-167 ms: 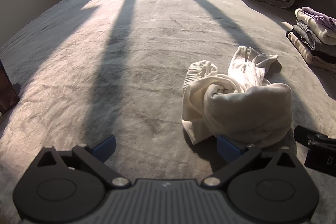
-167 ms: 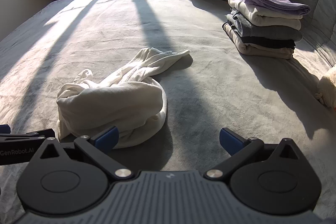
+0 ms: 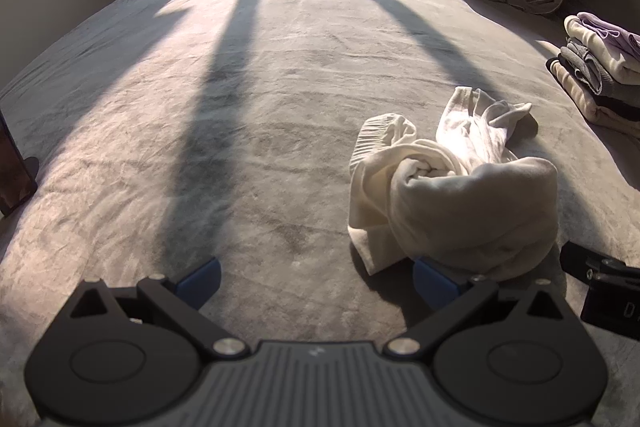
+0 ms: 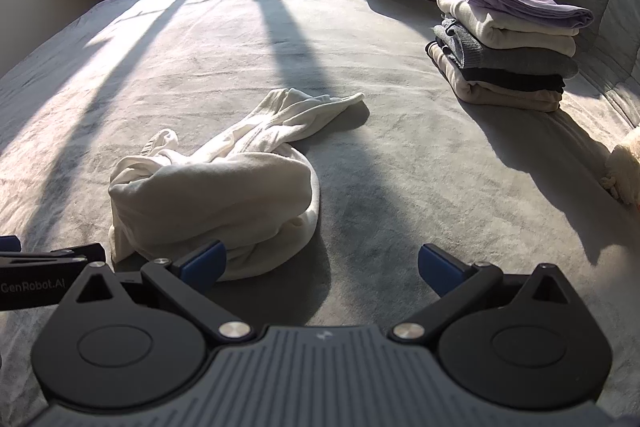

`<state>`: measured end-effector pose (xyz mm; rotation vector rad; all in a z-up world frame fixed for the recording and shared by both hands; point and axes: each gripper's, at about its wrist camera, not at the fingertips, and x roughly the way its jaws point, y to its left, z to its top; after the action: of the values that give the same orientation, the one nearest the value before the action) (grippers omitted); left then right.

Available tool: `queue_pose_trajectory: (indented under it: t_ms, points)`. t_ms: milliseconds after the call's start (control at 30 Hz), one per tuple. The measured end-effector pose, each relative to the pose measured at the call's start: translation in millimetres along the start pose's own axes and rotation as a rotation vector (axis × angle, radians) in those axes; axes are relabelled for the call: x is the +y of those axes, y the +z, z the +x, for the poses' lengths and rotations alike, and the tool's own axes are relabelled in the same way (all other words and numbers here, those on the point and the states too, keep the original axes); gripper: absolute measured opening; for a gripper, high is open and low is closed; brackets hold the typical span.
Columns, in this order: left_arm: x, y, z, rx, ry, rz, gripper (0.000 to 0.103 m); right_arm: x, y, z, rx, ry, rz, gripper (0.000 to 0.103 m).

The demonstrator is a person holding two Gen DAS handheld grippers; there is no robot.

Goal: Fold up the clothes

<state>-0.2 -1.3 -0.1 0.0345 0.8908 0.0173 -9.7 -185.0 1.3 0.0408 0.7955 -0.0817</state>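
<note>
Both claws hang low over the bed [image 3: 256, 75], each with its jaws spread wide and nothing between the pads. Left claw [image 3: 316, 281] has bare blanket between its fingers, and its right blue pad sits at the near hem of the crumpled cream garment [image 3: 452, 195], whether touching or only in front of it I cannot tell. Right claw [image 4: 322, 265] comes in from the other side, its left pad close against the same bundle [image 4: 216, 195], which lies twisted on the bed, one long end trailing away toward the far side. Further right, well apart from it, stands a stack of folded clothes [image 4: 508, 47], so this looks like the next piece just being taken up. Next move, I judge: find two corners or a hem, close on them, lift and shake the bundle flat before any fold.
</note>
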Motion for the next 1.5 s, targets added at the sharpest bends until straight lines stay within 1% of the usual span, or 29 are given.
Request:
queue_pose_trajectory:
  t_ms: [767, 1000, 1500]
  points:
    - [3.5, -1.5, 3.4, 0.014, -0.004, -0.002, 0.102, 3.9, -2.8, 4.8, 0.019, -0.008, -0.010, 0.103]
    - [4.8, -1.9, 3.6, 0.017, 0.003, -0.007, 0.102, 4.5, -2.1, 1.6, 0.011, -0.002, -0.020, 0.103]
    - [4.1, -0.9, 6.2, 0.026, -0.001, -0.010, 0.102, 2.0, -2.0, 3.6, 0.025, 0.008, -0.010, 0.103]
